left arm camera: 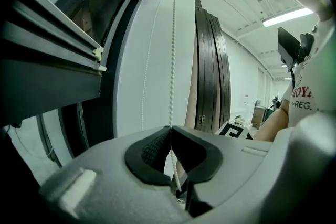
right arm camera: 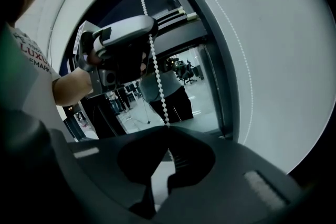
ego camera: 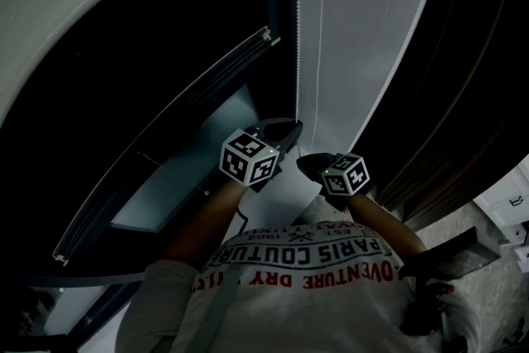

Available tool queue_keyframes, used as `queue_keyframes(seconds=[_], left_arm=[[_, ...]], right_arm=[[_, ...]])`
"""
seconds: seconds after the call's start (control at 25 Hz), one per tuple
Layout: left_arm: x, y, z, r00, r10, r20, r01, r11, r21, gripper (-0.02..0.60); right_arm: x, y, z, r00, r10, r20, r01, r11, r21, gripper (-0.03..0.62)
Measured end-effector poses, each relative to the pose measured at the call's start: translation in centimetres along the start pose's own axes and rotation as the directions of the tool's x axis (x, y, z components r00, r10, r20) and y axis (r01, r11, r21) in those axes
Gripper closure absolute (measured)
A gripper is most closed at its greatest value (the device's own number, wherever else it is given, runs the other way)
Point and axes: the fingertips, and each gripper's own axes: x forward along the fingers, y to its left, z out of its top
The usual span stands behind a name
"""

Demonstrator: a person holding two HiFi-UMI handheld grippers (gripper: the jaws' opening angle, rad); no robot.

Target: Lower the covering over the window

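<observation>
1. The left gripper has its jaws closed on the white bead chain, which rises straight up from between the ribbed pads.
2. The right gripper is also clamped on that chain, just below the left one; from there the beads climb to the left gripper's jaws.
3. In the head view the two grippers sit close together in front of the person's chest, each with its marker cube facing up.
4. The white roller blind hangs directly ahead of the grippers, and a second strand of the chain lies against its face.
5. Dark window glass in a pale frame lies left of the blind.
6. Dark folded panels stand right of the blind.
</observation>
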Motion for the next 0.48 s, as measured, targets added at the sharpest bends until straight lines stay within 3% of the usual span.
queue_keyframes(seconds=[0.32,0.48], left_arm=[[-0.6,-0.1,-0.1,1.000,-0.005,0.023,0.006,1.000,-0.007,0.571],[-0.7,-0.3,-0.3,1.000,-0.011,0.024,0.011,1.000,-0.006,0.572]], right_arm=[[-1.1,0.1,-0.4,0.998,-0.034,-0.052,0.029,0.995,-0.099,0.555],[-2.8,1.2,3.1,1.000,-0.009,-0.008,0.008,0.988,-0.154,0.505]])
